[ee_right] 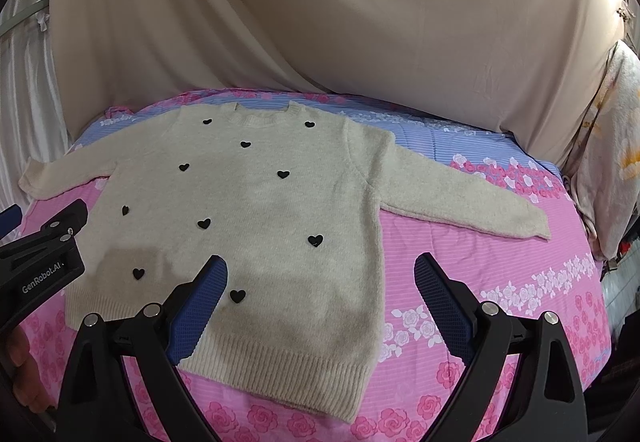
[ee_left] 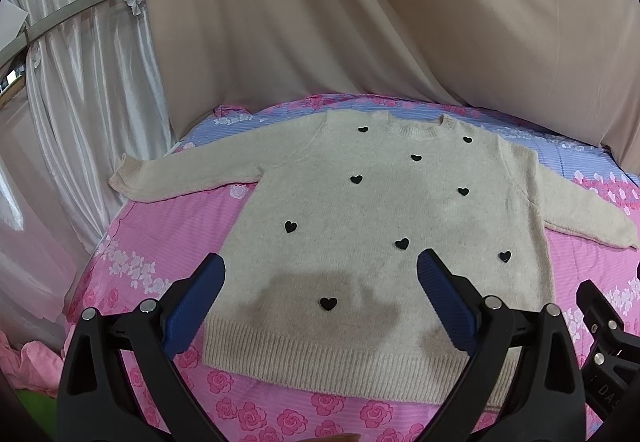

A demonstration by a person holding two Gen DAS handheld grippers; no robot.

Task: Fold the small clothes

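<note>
While jaws gape, sweater lies ahead

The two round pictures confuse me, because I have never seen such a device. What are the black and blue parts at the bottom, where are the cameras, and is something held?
Each picture comes from a camera mounted on a hand-held gripper, looking forward along its two blue-padded fingers. The left gripper and right gripper are both open and hold nothing. A beige sweater with black hearts lies flat, sleeves spread, on a pink flowered bedsheet. It is not yet folded. Beige cloth hangs behind.
</note>
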